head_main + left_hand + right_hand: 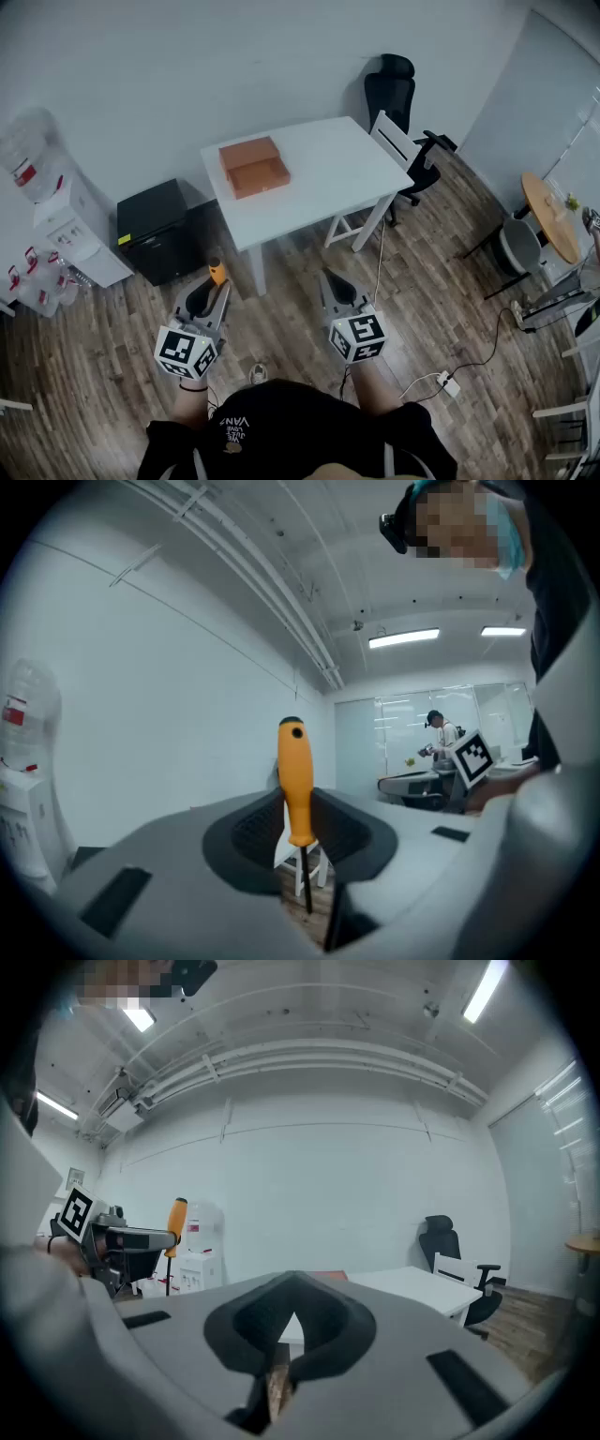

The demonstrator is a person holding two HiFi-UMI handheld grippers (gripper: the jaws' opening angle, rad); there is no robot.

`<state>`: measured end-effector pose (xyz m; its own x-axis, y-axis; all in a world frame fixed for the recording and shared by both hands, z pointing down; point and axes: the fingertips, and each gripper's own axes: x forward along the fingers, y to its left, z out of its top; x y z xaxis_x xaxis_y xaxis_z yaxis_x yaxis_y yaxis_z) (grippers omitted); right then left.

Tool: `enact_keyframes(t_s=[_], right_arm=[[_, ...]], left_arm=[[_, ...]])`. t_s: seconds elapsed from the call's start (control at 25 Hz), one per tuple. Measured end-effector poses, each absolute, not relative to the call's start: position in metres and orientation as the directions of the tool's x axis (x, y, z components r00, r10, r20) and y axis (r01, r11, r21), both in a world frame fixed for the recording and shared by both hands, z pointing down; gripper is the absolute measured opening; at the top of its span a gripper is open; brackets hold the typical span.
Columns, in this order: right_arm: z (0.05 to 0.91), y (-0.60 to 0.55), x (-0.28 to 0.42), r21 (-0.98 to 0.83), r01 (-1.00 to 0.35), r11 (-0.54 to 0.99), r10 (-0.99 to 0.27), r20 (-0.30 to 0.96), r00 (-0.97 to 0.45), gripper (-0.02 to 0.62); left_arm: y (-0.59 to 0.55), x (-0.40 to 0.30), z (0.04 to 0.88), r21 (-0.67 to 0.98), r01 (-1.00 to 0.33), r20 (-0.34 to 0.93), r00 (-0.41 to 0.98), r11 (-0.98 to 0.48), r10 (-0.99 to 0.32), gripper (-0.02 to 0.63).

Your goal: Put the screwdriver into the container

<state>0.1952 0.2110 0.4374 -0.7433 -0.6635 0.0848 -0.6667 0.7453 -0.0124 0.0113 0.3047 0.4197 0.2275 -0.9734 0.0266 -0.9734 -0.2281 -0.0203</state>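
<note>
I'm holding both claws out level in front of me over the wooden floor (281, 319). My left claw (214, 281) is clamping the screwdriver (217, 274). In the left gripper view the pads of that claw (298, 829) are pressing on the lower end of the orange handle (295, 780). The handle is pointing to twelve o'clock and the thin dark shaft is hanging straight down to six. So the screwdriver is standing upright in my grip, well apart from the table.

My right claw (330, 279) is carrying nothing. In the right gripper view its jaws (284, 1354) are sitting together, with only a thin slit of floor showing between them. At nine o'clock in that view I'm seeing my left claw (141, 1238) with the screwdriver (176, 1227) sticking up out of it.

Ahead of both claws, at twelve o'clock in the head view, the white table (337, 159) is standing. The orange-brown container (254, 166) is lying open on its left part, around eleven o'clock from my left claw. A black office chair (394, 89) is sitting past the table at one o'clock. A black cabinet (153, 228) is standing against the wall just left of the table, and a water dispenser (56, 202) is farther off at ten o'clock.
</note>
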Motion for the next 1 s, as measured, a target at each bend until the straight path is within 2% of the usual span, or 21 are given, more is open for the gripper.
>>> enact_keyframes(t_s=[0.68,1.0], right_arm=[[0.435,0.2,0.197,-0.053,-0.699,0.713,-0.695,0.07,-0.715,0.012],[0.437,0.184,0.17,-0.047,-0.719,0.693,-0.716,0.072,-0.695,0.012]], left_arm=[[0.3,-0.002,0.429,0.01,-0.973,0.043,0.23,-0.23,-0.972,0.094],[0.277,-0.034,0.432,-0.003,-0.966,0.05,0.257,-0.258,-0.965,0.094]])
